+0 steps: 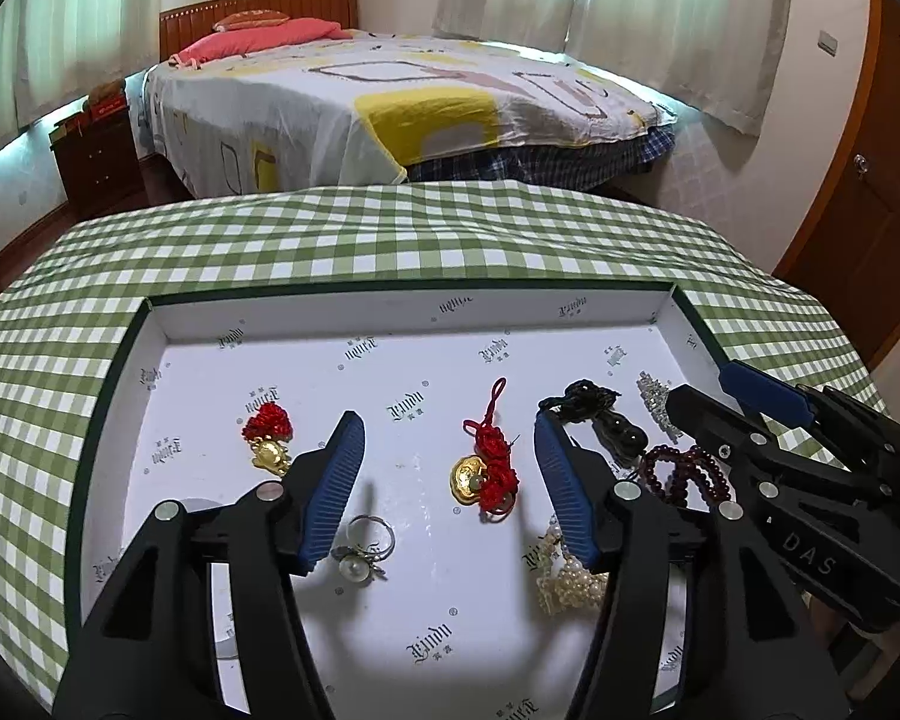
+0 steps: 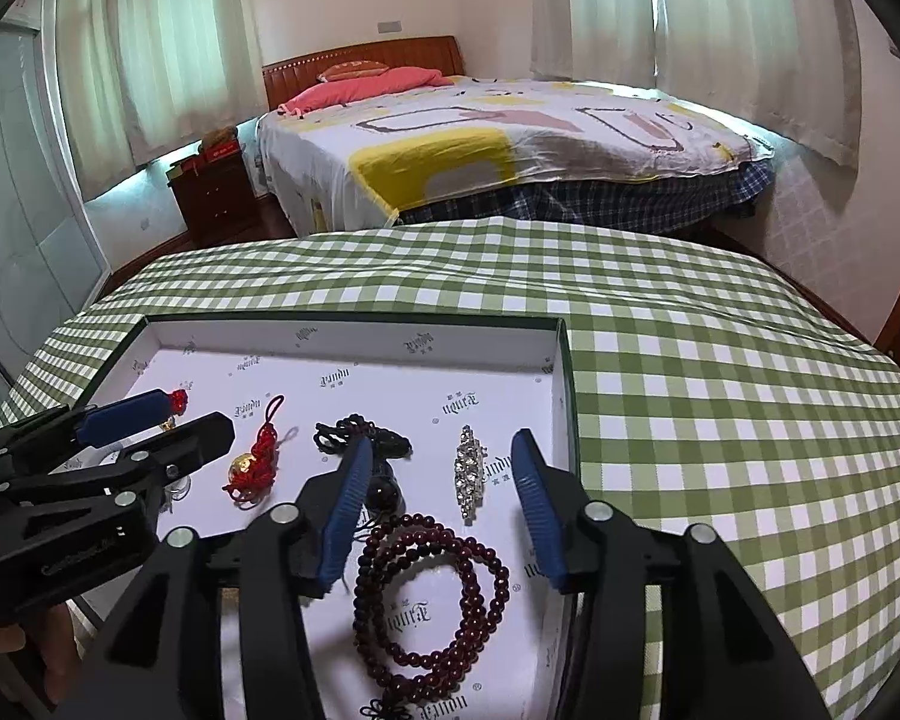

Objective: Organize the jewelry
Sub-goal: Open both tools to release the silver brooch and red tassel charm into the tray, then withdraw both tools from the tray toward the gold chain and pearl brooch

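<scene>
We have both tools hovering over the shallow white-lined box (image 1: 114, 360) on the green checked tablecloth (image 2: 720, 360), and neither holds anything; the left gripper (image 1: 447, 468) stands spread with nothing pressed between its blue pads (image 1: 336, 480), and the right gripper (image 2: 438, 504) is likewise spread and empty.

Between our left jaws, but untouched, lies the red knotted charm with a gold piece (image 1: 489, 468); a second red-and-gold charm (image 1: 268, 441) sits to the left, outside the jaws; the pearl ring (image 1: 363, 549) rests near the left finger, and a heap of pearl beads (image 1: 570, 576) lies partly hidden under the right finger.

Under our right gripper the dark red bead bracelet (image 2: 432, 594) coils on the near side of the box floor; the rhinestone clip (image 2: 470, 471) lies further off between the jaws, close to the right wall; the black cord with a dark gourd pendant (image 2: 363, 438) spreads just left of it, half hidden by our left finger.

We judge the pieces are laid apart from one another so each can be pinched singly; the open jaws over charm and bracelet suit either a fresh release or a coming pick, and we cannot tell which.
</scene>
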The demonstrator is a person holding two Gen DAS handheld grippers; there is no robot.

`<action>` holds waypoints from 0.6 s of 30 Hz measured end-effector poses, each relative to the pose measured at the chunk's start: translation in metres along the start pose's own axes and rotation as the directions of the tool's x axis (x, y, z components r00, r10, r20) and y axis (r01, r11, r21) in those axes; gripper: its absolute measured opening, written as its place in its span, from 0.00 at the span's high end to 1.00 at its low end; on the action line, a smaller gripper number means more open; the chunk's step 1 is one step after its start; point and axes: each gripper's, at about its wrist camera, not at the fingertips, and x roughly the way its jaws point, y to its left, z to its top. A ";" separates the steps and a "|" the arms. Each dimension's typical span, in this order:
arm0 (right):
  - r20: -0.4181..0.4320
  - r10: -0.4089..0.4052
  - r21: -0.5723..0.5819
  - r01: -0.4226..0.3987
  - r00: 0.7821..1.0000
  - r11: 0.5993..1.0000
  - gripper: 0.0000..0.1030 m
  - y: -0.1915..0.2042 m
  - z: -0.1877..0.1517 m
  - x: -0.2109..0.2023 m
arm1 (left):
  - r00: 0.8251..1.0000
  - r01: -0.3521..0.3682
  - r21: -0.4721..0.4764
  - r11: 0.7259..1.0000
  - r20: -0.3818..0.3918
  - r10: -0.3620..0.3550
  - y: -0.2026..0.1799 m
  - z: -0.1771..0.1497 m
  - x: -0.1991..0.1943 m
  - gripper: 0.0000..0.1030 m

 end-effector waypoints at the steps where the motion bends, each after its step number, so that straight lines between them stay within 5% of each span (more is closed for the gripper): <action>1: 0.004 -0.001 0.001 0.001 1.000 1.000 0.50 0.000 0.000 -0.002 | 1.000 0.000 0.002 1.000 0.005 0.000 0.000 0.000 -0.002 0.43; 18: 0.105 -0.038 -0.020 0.041 0.994 0.999 0.33 0.012 0.007 -0.054 | 0.987 -0.042 0.026 0.999 0.155 0.037 0.000 0.010 -0.063 0.17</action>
